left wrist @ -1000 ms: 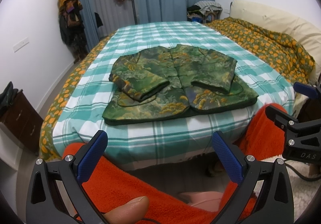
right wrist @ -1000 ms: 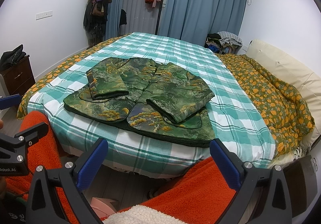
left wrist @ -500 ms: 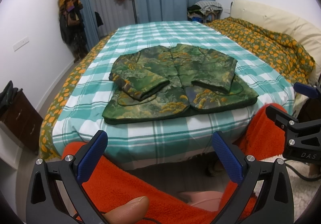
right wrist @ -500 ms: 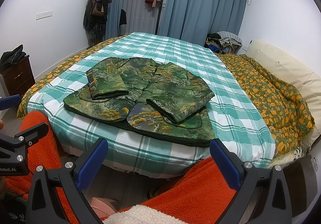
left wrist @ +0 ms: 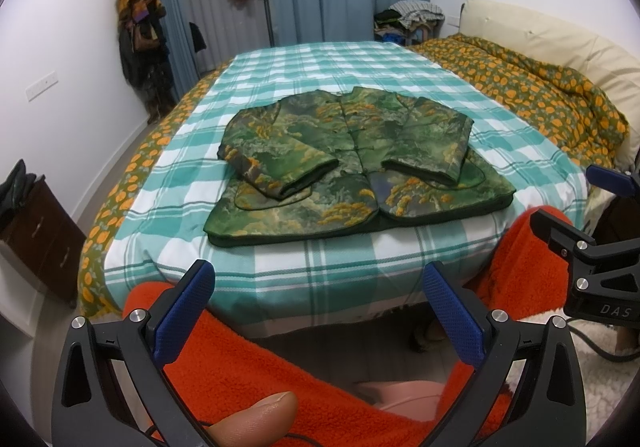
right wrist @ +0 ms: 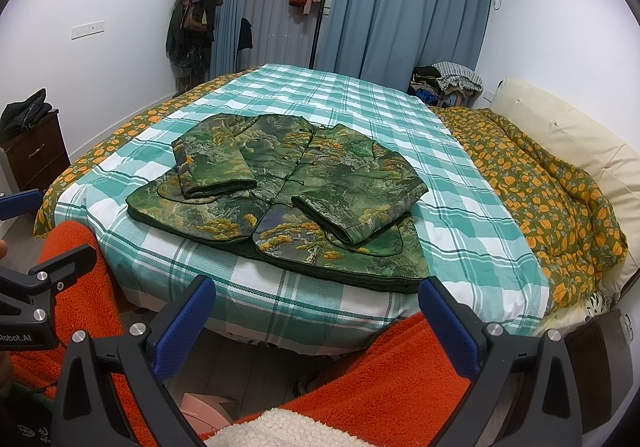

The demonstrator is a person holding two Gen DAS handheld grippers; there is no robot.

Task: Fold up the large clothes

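Both tools hang back off the foot of the bed, over orange fleece-clad legs (left wrist: 288,359). The left gripper (left wrist: 320,311) has its blue pads spread wide with nothing between them, and the right gripper (right wrist: 316,315) is just the same, gaping and empty. Straight ahead of both, past the mattress edge, the jacket (left wrist: 344,163) lies flat on the green checked sheet (left wrist: 320,67), hem nearest the tools and collar pointing away, so its long axis runs directly away from the claws. That is the relation that counts: the hem's left corner sits in front of the left tool, the right corner in front of the right, neither clearly nearer, which looks to me like a two-handed hem-to-collar fold. The garment itself is a padded green brocade with gold patches, knot buttons down the centre, both sleeves already folded in across the front. Beyond it, an orange-patterned quilt (right wrist: 540,175) is heaped against the headboard.
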